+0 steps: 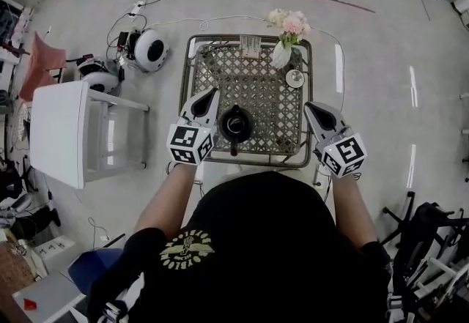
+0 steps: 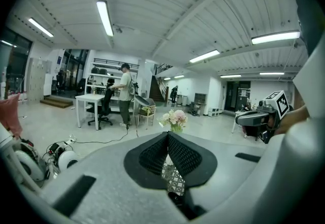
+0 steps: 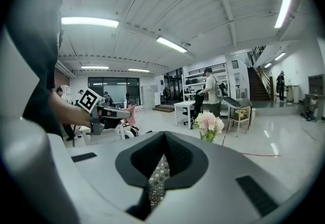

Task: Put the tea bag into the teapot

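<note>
A black teapot (image 1: 235, 124) with its lid on stands near the front of a metal lattice table (image 1: 253, 87). My left gripper (image 1: 212, 92) hovers just left of the pot, shut with nothing in it, and its pads meet at the tip (image 2: 167, 135). My right gripper (image 1: 308, 105) hangs over the table's right edge, also shut and holding nothing (image 3: 163, 134). A small pale packet (image 1: 250, 45), possibly the tea bag, lies at the far edge. A small round white dish (image 1: 295, 78) sits at the right.
At the table's far right corner is a white vase of pink flowers (image 1: 284, 47). A white side table (image 1: 58, 131) stands to the left. Round white devices (image 1: 150, 49) and cables lie on the floor beyond it. A black chair frame (image 1: 432, 241) is at the lower right. People stand far off.
</note>
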### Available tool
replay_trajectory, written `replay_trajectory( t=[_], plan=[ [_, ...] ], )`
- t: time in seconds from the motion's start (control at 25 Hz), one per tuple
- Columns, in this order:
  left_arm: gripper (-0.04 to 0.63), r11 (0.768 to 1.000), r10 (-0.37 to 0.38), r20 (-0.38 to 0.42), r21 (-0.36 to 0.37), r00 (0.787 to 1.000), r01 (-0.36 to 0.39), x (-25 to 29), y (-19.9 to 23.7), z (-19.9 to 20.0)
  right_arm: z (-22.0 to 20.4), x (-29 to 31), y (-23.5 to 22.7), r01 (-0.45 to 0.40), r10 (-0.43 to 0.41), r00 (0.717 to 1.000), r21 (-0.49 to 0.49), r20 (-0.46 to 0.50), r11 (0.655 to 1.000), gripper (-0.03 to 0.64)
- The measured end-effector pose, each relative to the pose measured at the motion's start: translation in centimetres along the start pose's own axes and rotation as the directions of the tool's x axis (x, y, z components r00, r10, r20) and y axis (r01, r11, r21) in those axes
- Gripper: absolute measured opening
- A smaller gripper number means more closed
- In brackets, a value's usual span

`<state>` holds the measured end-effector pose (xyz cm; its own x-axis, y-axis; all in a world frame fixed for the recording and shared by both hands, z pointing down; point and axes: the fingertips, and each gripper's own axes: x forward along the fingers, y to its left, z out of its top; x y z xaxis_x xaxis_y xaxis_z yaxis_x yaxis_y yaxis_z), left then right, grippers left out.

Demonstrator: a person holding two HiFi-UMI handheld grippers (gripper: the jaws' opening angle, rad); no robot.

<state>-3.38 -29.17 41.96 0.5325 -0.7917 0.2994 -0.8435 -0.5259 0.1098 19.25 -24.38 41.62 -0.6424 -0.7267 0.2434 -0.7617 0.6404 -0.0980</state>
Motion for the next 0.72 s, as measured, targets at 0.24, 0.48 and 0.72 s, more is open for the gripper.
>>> replay_trajectory(
  t=[0.24,0.48,0.72],
  plan=[
    [-0.003,1.000,0.010,0.003,-0.011,1.000,-0.010,-0.3,-0.3,0.5,0.5,-0.9,-0.6,0.025,-0.025,0.999,0.015,0.027,1.000,0.009],
    [-0.003,1.000,-0.010,-0.009,-0.014,1.000,0.010,-1.2,-0.5,0.9,0.7,-1.4,-0.5,0.063,-0.064,0.997,0.046,0.035,0.997,0.009],
    [-0.003,1.000,-0.010,-0.055,0.006,0.998,0.010,-1.9,0.5,0.3,1.0,-1.7,0.3,0.108,-0.112,0.992,0.071,0.058,0.992,0.009]
  ],
)
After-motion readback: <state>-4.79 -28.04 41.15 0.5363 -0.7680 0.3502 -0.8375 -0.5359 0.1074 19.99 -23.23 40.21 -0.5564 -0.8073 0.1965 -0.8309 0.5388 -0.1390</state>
